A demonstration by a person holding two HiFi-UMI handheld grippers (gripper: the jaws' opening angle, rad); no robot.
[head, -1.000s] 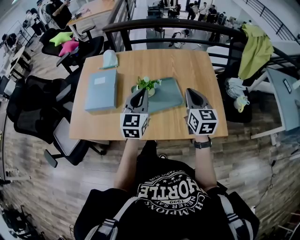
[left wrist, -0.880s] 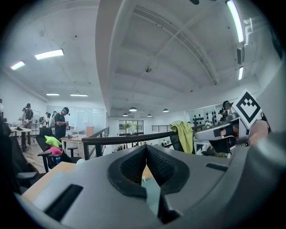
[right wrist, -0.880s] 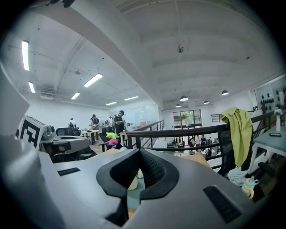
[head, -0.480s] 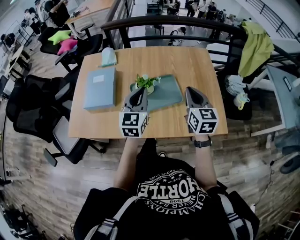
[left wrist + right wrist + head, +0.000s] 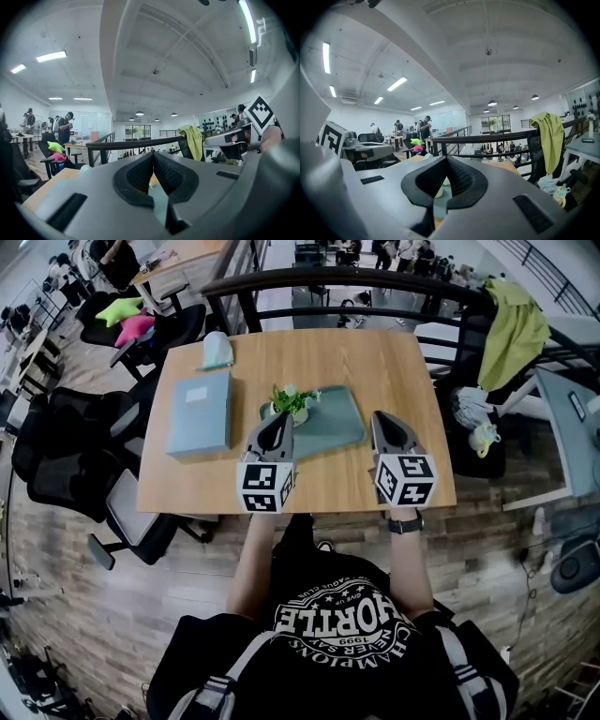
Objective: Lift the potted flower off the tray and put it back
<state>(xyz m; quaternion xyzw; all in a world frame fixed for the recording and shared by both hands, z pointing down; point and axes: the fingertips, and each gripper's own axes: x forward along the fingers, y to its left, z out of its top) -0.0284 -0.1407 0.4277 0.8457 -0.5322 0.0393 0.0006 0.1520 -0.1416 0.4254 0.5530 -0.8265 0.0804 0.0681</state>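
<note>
**On the tray: pot upright, both jaws shut**

On the wooden surface (image 5: 375, 362), the potted flower (image 5: 294, 405) stands upright at the left end of the flat, dull-green rectangular tray (image 5: 333, 423). The left hand-held gripper (image 5: 278, 423) and right hand-held gripper (image 5: 379, 418) are both closed on nothing, near the tray's front. Any grip on the small, pale, rounded pot could slip, I judge. Leafy sprigs overhang it, so a nudge might tip it over the tray's edge.

Grippers: there were two, the left gripper (image 5: 279, 420) and the right gripper (image 5: 379, 416).
Potted flower (image 5: 293, 405): there was one.
Tray (image 5: 339, 424): one.
Table (image 5: 375, 362): one.
Blue box (image 5: 200, 413): one.
Star cushions: there were two, the green cushion (image 5: 123, 310) and the pink cushion (image 5: 136, 329).
</note>
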